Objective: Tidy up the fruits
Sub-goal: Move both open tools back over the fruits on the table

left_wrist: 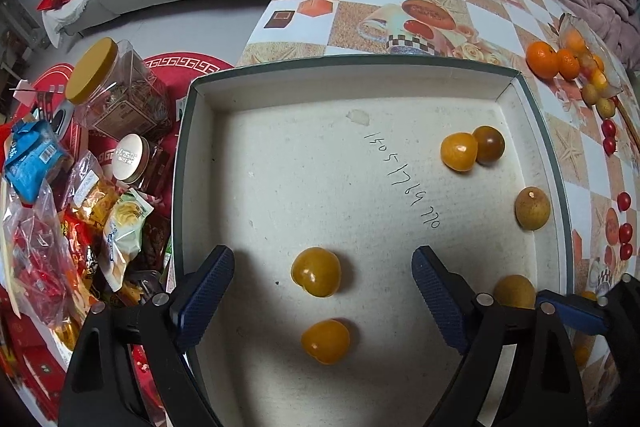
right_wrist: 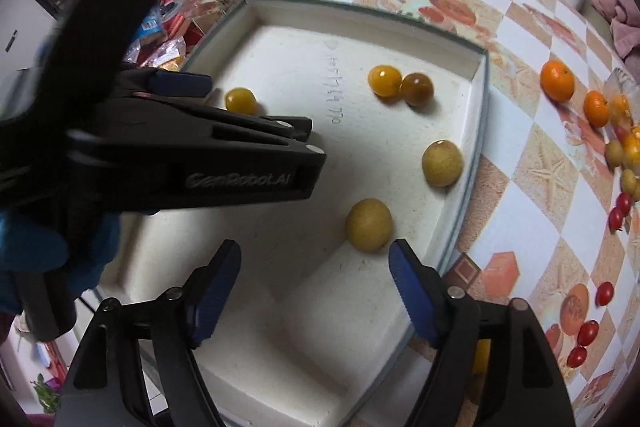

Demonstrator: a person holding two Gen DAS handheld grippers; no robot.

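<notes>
Inside the white box (left_wrist: 280,147), six round yellow fruits (left_wrist: 316,271) lie loose.

In the left wrist view, a round tan fruit (left_wrist: 514,290) sits partly hidden behind a blue-padded black finger (left_wrist: 440,303). The handwritten black digits (right_wrist: 331,87) inside the white box look blurred, perhaps unreadable, from the right.
</notes>
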